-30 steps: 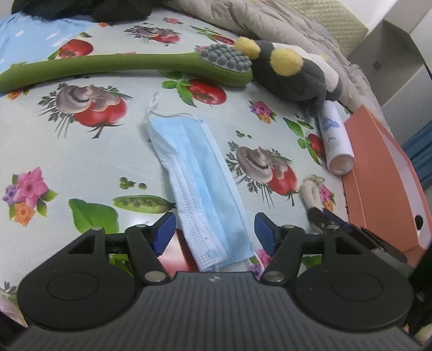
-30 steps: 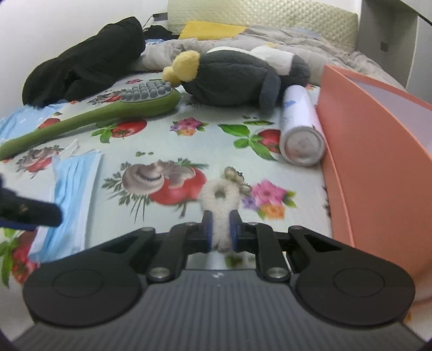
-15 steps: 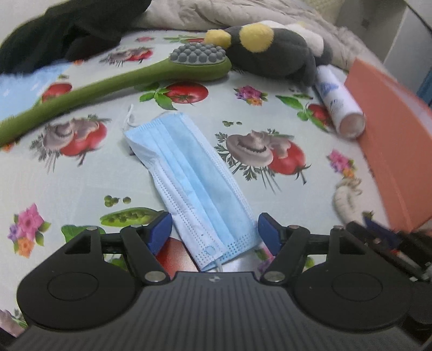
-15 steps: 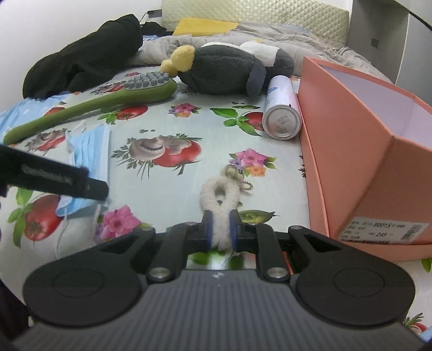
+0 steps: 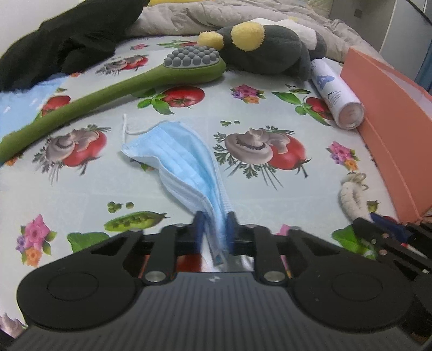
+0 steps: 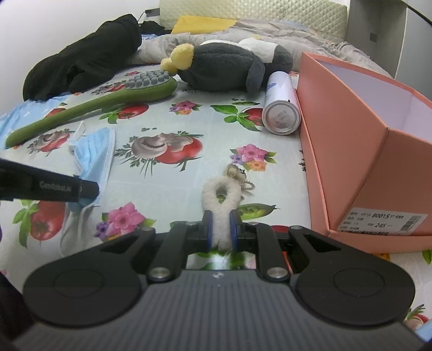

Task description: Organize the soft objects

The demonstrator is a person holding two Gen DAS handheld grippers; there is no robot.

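Observation:
My left gripper (image 5: 214, 225) is shut on the near end of a blue face mask (image 5: 178, 154), which bunches and lifts off the flowered cloth. The mask also shows in the right wrist view (image 6: 94, 154), beside the left gripper's arm (image 6: 48, 186). My right gripper (image 6: 220, 229) is shut on a white fluffy ring keychain (image 6: 221, 194), held just above the cloth; the keychain also shows in the left wrist view (image 5: 351, 194). A dark grey plush toy with yellow parts (image 6: 224, 67) (image 5: 264, 51) lies at the back.
An open orange box (image 6: 364, 151) (image 5: 391, 113) stands at the right. A white spray can (image 6: 280, 108) (image 5: 334, 94) lies against it. A green long-handled massage brush (image 5: 108, 91) (image 6: 94, 105) lies at the left. Black clothing (image 6: 83, 59) and a grey blanket (image 5: 216, 16) are behind.
My left gripper has closed on the mask's near end, and the mask has bunched and lifted. My right gripper has pulled back a little with the keychain.

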